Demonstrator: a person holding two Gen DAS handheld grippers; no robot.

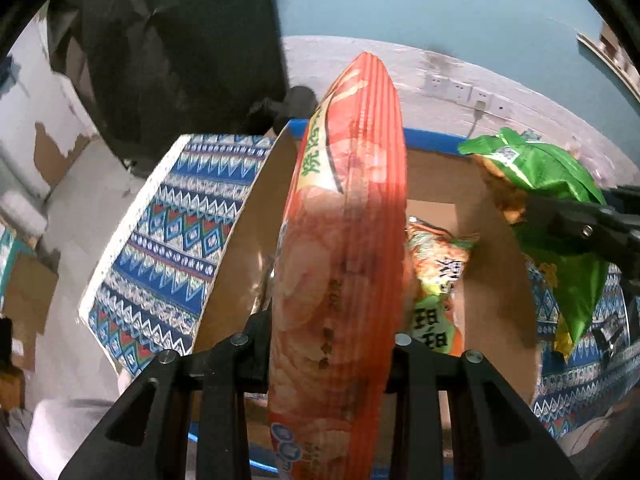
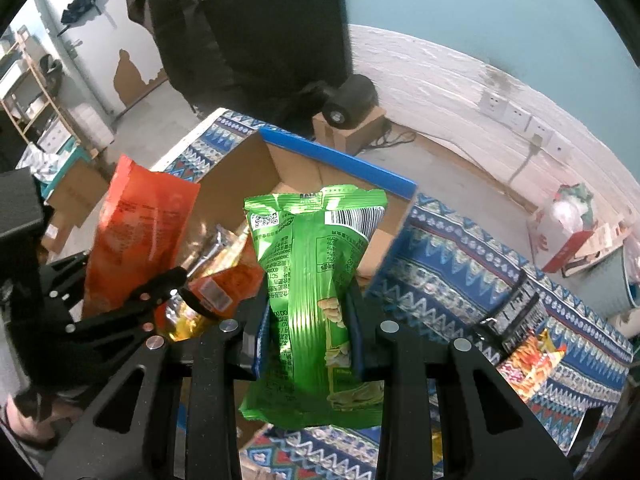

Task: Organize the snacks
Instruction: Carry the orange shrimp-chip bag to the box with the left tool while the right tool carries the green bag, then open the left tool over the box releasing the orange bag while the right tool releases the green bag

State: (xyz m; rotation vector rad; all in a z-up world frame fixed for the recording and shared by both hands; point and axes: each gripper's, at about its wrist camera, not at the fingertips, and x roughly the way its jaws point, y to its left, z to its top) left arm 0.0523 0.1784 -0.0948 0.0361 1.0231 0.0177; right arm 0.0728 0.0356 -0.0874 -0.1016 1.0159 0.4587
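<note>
My left gripper [image 1: 332,344] is shut on an orange-red snack bag [image 1: 344,220] and holds it upright over an open cardboard box with a blue rim [image 1: 432,138]. My right gripper [image 2: 308,332] is shut on a green snack bag [image 2: 316,280] above the box's near right side. The green bag [image 1: 552,184] and right gripper [image 1: 580,228] show at the right of the left wrist view. The orange-red bag [image 2: 136,224] and left gripper [image 2: 132,312] show at the left of the right wrist view. Other snack bags [image 1: 440,264] lie inside the box [image 2: 336,160].
The box stands on a table with a blue patterned cloth [image 2: 472,264]. A black and orange snack bag [image 2: 528,344] lies on the cloth at the right. A dark cloth [image 2: 248,32] hangs behind the box. A black roll on a small carton [image 2: 352,100] stands on the floor.
</note>
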